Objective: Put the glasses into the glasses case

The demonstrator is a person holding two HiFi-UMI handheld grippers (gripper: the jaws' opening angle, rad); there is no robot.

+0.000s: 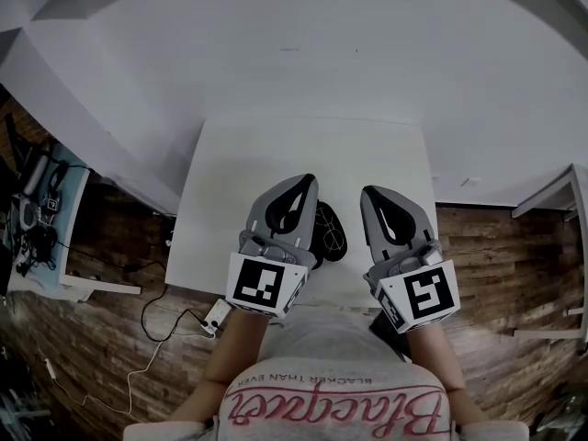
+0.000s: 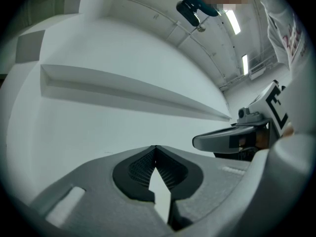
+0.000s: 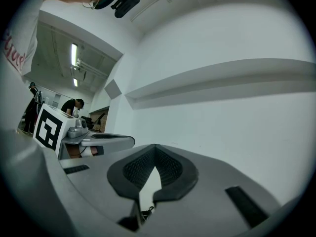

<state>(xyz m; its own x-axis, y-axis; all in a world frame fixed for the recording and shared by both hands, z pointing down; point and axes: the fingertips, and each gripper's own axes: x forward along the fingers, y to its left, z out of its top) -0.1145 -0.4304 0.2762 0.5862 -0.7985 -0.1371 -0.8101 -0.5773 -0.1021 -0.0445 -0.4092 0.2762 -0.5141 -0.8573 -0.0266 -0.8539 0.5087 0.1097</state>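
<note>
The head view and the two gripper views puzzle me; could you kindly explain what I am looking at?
There is no robot here: a person holds a two-jaw tool in each hand. The head view comes from a camera on the person's head, looking down at the left gripper and the right gripper above a white table. The cubes with square markers belong to the grippers. Between them on the table lies a dark oval thing, probably the glasses case, with what look like thin-framed glasses on it, though it is too small to be sure. The other two pictures come from cameras riding on each gripper, looking along its jaws. Both pairs of jaws are shut, tips together, holding nothing.
</note>
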